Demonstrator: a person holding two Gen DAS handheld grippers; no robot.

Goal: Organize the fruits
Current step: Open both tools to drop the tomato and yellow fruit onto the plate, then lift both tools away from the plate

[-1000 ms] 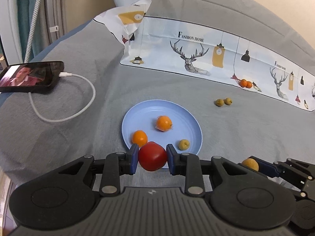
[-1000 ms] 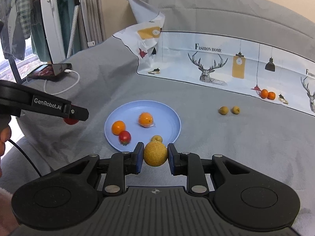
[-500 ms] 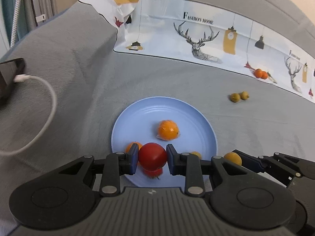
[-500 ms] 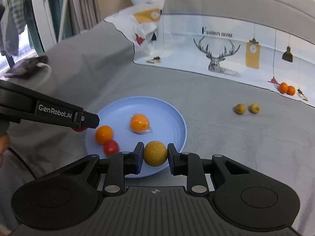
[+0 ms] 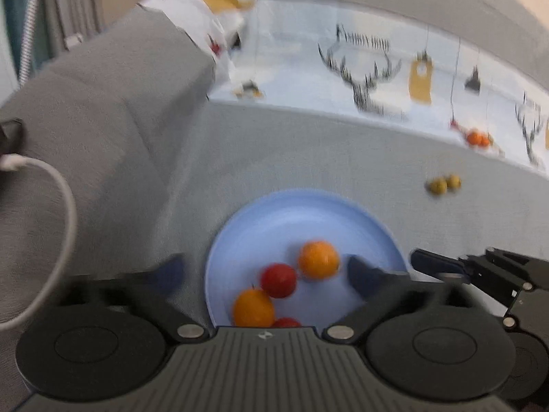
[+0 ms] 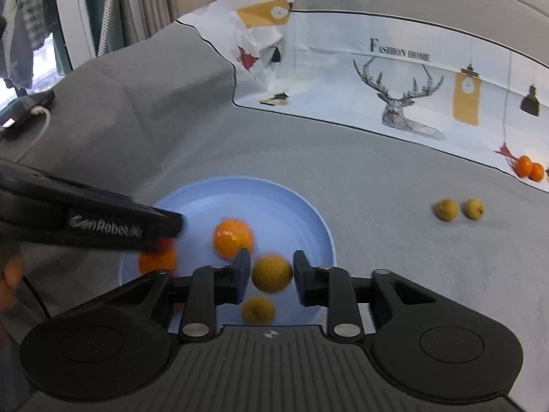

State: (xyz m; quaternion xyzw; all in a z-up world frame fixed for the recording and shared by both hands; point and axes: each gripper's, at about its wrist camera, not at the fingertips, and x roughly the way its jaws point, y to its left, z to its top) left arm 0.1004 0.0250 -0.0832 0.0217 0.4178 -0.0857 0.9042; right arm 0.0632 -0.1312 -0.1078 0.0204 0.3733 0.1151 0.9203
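Both hand-held grippers just opening over the blue plate. Left hand-held gripper spread wide, released; red tomato no longer clamped as a second ago, now down on the plate between two oranges. Right hand-held gripper parted partway; yellow fruit in the gap, clear of both pads, blurred, likely dropping onto the plate. Two more fruits delivered, judged. Still out on the grey-covered table: two small yellow fruits and two oranges by the printed cloth. Both angled downward over the plate's near rim, side by side.
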